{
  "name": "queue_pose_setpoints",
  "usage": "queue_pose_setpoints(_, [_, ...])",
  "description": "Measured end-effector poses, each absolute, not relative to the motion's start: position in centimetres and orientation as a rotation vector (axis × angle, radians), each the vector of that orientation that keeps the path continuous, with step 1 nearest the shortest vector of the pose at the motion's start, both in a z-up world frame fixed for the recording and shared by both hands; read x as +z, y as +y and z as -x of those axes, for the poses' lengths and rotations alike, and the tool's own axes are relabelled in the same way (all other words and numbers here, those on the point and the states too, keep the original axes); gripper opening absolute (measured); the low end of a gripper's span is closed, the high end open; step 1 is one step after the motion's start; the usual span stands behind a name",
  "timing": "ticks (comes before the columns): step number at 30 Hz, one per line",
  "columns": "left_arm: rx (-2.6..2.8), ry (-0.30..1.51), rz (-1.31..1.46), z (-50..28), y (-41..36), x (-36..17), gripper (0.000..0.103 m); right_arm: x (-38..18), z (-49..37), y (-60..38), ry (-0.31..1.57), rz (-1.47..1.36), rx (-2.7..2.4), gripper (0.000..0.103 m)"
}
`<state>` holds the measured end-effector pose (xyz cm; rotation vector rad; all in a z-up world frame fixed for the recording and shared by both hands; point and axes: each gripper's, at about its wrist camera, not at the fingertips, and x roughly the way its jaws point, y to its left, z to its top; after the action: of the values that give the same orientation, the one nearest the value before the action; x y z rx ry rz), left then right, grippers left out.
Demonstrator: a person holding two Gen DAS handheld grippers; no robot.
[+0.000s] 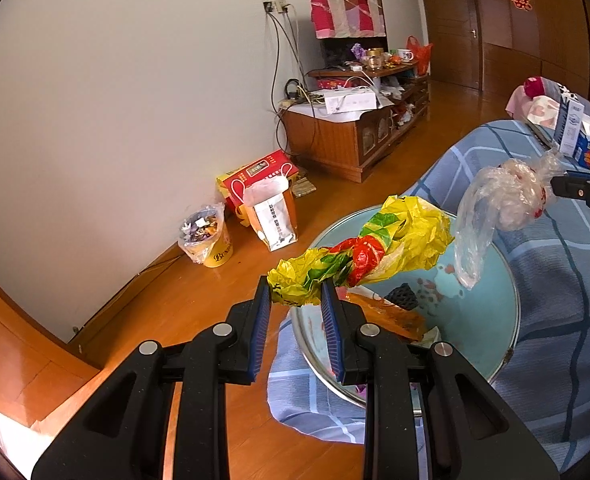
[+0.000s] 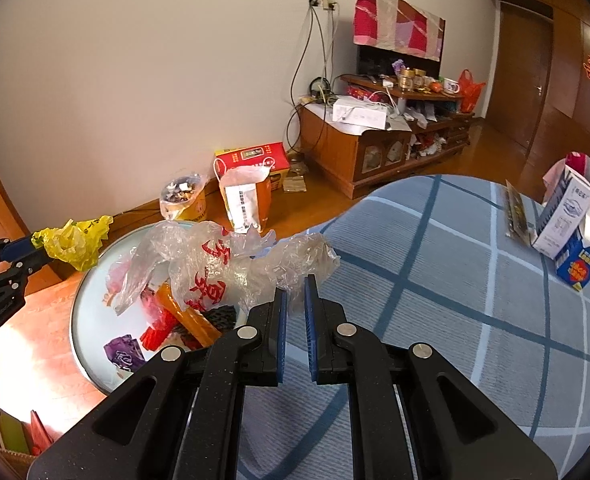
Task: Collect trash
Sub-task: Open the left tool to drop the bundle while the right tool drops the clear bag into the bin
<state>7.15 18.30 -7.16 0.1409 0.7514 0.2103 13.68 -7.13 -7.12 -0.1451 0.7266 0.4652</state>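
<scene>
My left gripper [image 1: 296,294] has its blue-padded fingers [image 1: 261,322] closed on one end of a crumpled yellow plastic bag with red and green print [image 1: 369,250]; the pinched end sits right at the fingertips and the rest of the bag stretches forward and to the right, hanging in the air over the round pale-blue basin with a metal rim [image 1: 491,312]. From my right wrist camera I see the same bag [image 2: 73,240] as a yellow bunch at the tip of the left gripper [image 2: 29,252], above the basin's far left rim [image 2: 79,312]. My right gripper [image 2: 295,286] holds a crinkled clear plastic bag with red characters [image 2: 215,268]: the fingers [image 2: 281,320] stand narrow, nipping a twisted corner of film between the tips, and the bulk of the bag trails off to the left, over the basin. In the left view that clear bag [image 1: 499,204] hangs from the right gripper [image 1: 563,188] above the basin's right side, its loose tail drooping down. Inside the basin lie an orange wrapper [image 2: 189,314], a black mesh piece [image 1: 403,296] and a purple wrapper [image 2: 125,354]. The basin rests on a blue plaid cloth [image 2: 455,280] at the edge nearest the wooden floor [image 1: 199,300].
</scene>
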Motion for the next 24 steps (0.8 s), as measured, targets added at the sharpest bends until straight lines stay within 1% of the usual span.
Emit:
queue_pose_setpoints(4, [0.213,0.748,-0.128,-7.0,18.6,-7.1,0.027,-6.9,-13.6,-6.5,0.722,0.138,0.496,0.01])
queue_pose_setpoints(5, [0.211,0.747,-0.127,-7.0,18.6,-7.1,0.028,-6.9,-13.6,-6.4,0.72,0.131,0.511,0.016])
queue_pose_setpoints(6, [0.209,0.745,-0.124,-7.0,18.5,-7.1,0.031,-6.9,-13.6,-6.3,0.718,0.127,0.517,0.028])
queue_pose_setpoints(7, [0.209,0.742,-0.122,-7.0,18.5,-7.0,0.031,-7.0,-13.6,-6.3,0.718,0.121,0.526,0.035])
queue_pose_setpoints(8, [0.21,0.739,-0.12,-7.0,18.5,-7.0,0.036,-7.0,-13.6,-6.4,0.718,0.111,0.535,0.045])
queue_pose_setpoints(9, [0.209,0.734,-0.117,-6.8,18.5,-6.9,0.047,-7.0,-13.5,-6.3,0.716,0.109,0.536,0.047])
queue_pose_setpoints(11, [0.207,0.723,-0.117,-6.6,18.4,-6.8,0.054,-7.0,-13.4,-6.5,0.717,0.101,0.539,0.047])
queue_pose_setpoints(13, [0.204,0.718,-0.11,-6.5,18.2,-6.6,0.058,-6.8,-13.1,-6.9,0.711,0.083,0.536,0.05])
queue_pose_setpoints(14, [0.201,0.715,-0.105,-6.4,18.2,-6.5,0.062,-6.7,-12.9,-7.0,0.707,0.077,0.535,0.053])
queue_pose_setpoints(15, [0.201,0.711,-0.102,-6.3,18.1,-6.5,0.068,-6.5,-12.6,-7.2,0.701,0.069,0.53,0.054])
queue_pose_setpoints(16, [0.204,0.703,-0.1,-6.3,18.0,-6.2,0.071,-6.3,-12.4,-7.4,0.696,0.064,0.528,0.054])
queue_pose_setpoints(17, [0.205,0.692,-0.095,-6.1,17.8,-6.0,0.078,-6.0,-11.9,-7.9,0.685,0.053,0.522,0.055])
queue_pose_setpoints(18, [0.202,0.678,-0.087,-5.9,17.6,-5.7,0.082,-5.7,-11.6,-8.2,0.678,0.048,0.518,0.057])
queue_pose_setpoints(21, [0.191,0.647,-0.076,-5.3,17.2,-4.8,0.084,-4.9,-10.3,-9.3,0.638,0.043,0.491,0.061])
queue_pose_setpoints(24, [0.183,0.616,-0.068,-4.7,16.7,-4.0,0.085,-4.2,-9.0,-10.2,0.602,0.045,0.462,0.062])
